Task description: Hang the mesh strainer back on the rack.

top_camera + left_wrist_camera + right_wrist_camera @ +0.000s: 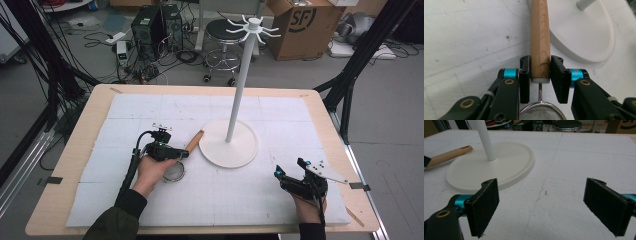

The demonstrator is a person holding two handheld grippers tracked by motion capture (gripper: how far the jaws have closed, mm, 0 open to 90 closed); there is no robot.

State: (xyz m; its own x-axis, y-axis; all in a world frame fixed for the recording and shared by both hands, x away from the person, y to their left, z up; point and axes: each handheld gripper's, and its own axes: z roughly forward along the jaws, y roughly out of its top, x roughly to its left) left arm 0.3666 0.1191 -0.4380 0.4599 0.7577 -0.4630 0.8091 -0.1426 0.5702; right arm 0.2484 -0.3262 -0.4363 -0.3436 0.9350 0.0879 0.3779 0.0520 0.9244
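Our left gripper [540, 76] pinches the wooden-handled wire-mesh strainer [539, 37] low on the white foam surface [150, 110], beside the white hook stand [229, 142]. The heavy mesh end could twist it loose. Our right gripper [549, 207] rests spread wide.

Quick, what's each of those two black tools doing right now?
Left tool: closed on the wooden handle of the small metal mesh strainer.
Right tool: wide open, holding nothing.

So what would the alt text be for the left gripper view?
Two black jaws of the left tool clamp the wooden handle of a small mesh strainer on a white mat; a white stand's round base lies beyond.
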